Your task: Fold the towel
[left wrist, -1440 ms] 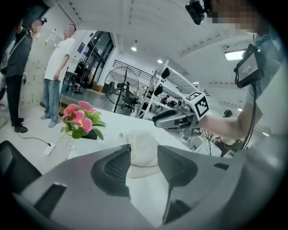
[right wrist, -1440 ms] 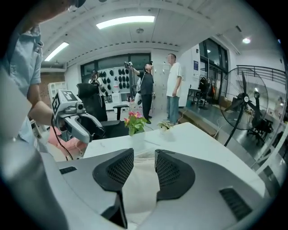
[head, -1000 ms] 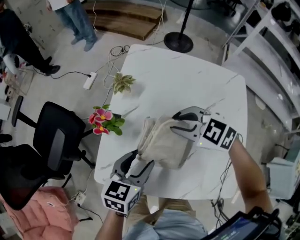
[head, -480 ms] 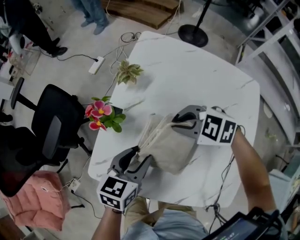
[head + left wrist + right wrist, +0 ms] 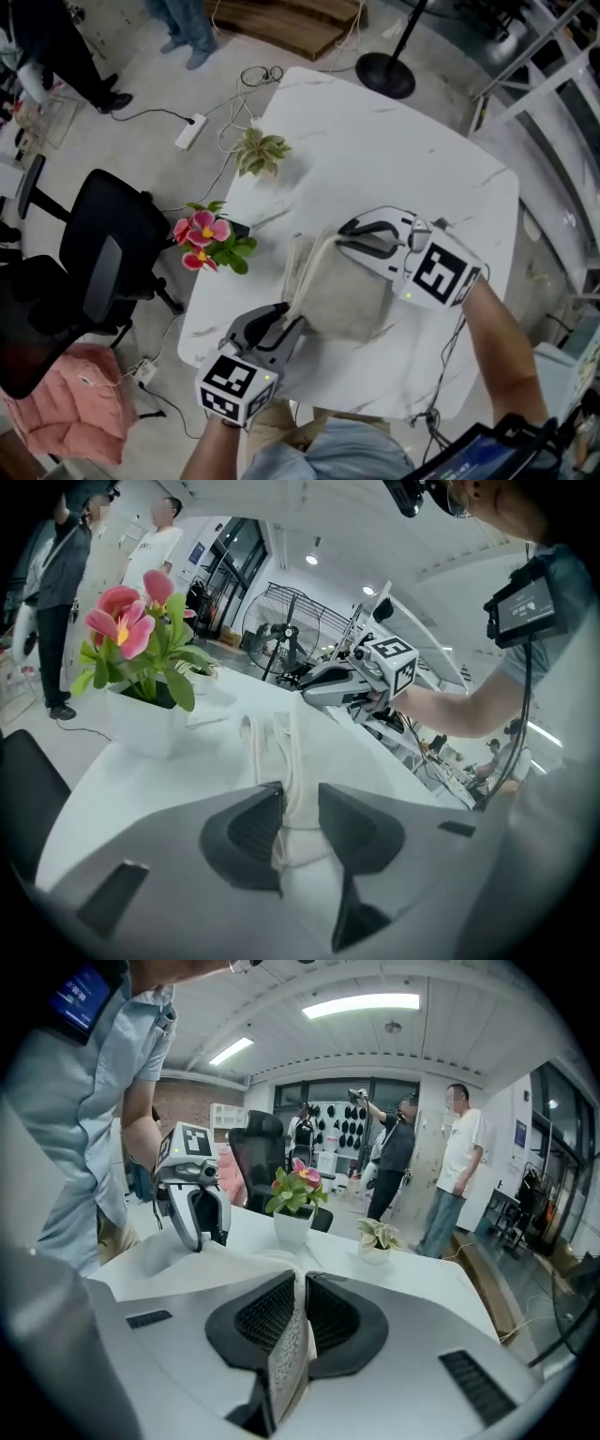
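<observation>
A beige towel (image 5: 342, 292) lies bunched on the white marble table (image 5: 412, 150). My left gripper (image 5: 292, 317) sits at the towel's near left corner. Its jaws have just been closing and now pinch the folded cloth (image 5: 281, 752) between the pads (image 5: 251, 825). My right gripper (image 5: 349, 236) is at the towel's far edge. Its jaws have also just been closing, and a thin upright fold of towel (image 5: 286, 1363) is clamped between them. The left gripper (image 5: 202, 1218) shows across the cloth in the right gripper view.
A pot of pink flowers (image 5: 208, 239) stands at the table's left edge, close to the towel. A small green plant (image 5: 258, 150) sits farther back. A black office chair (image 5: 103, 253) is left of the table, and a stand's round base (image 5: 384, 73) is beyond it. People stand at the back left.
Both grippers' jaws have narrowed onto the towel. The right gripper has rolled and shifted a little along the far edge. The left gripper has sunk slightly at the near corner.
</observation>
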A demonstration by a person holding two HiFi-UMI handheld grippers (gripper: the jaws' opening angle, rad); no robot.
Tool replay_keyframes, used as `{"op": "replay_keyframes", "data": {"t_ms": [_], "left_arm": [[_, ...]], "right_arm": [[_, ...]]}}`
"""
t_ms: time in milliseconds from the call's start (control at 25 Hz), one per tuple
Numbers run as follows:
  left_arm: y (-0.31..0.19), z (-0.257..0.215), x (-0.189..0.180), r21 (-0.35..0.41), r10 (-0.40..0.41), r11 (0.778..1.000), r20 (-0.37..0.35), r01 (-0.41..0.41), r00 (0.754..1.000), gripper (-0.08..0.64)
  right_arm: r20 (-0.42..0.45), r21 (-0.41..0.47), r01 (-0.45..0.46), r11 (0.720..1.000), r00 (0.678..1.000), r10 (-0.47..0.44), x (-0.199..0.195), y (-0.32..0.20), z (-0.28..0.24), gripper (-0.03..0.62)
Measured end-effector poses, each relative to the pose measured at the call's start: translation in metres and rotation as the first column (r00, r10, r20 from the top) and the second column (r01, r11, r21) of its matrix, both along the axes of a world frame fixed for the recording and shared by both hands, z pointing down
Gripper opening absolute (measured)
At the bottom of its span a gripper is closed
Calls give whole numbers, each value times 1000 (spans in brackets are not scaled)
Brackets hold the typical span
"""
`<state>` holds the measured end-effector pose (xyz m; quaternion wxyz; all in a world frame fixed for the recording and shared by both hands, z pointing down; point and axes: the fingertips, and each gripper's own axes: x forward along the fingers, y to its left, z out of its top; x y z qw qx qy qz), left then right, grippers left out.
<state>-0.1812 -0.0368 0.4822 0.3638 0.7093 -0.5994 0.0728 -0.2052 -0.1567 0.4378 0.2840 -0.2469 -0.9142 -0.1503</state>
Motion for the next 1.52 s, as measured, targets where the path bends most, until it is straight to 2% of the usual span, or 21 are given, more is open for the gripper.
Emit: {"op": "replay_keyframes", "data": {"t_ms": [280,520,720,880,960,1120,1280,1360,1400,1440,1520], "left_arm": [[-2,3,9,-2,28,1000,-22,-28,999,95],[4,-7,13,15,58,998,-19,-57,998,57],[13,-2,22,8,50,999,-52,-50,997,48],[20,4,24,-11,40,999,-88,-41,995,44],[22,6,23,-15,33,999,-93,-35,995,44],[25,12,19,-41,7,999,-106,-11,994,44],[21,22,19,-98,10,995,-84,-18,996,40],[22,22,21,-102,14,995,-81,-23,997,41],[23,22,21,-99,8,995,-94,-17,996,40],[23,21,21,-94,-3,996,-117,-8,993,40],[23,21,20,-88,-26,996,-170,12,985,40]], "right_arm": [[-55,-6,20,1000,998,-20,-34,6,32,49],[-127,0,-16,1000,992,16,-51,8,47,49],[-44,40,95,995,995,-93,-61,30,22,49],[-23,96,184,978,983,-183,-70,50,15,48],[-40,122,204,971,979,-200,-76,56,27,48],[-140,164,203,965,973,-181,-81,59,59,42],[-157,197,212,957,971,-183,-83,62,68,41],[-147,166,203,965,973,-179,-80,62,54,78],[-139,135,182,974,977,-164,-77,59,42,120],[-123,101,151,983,983,-139,-72,55,28,165],[-63,32,66,997,996,-64,-59,42,0,192]]}}
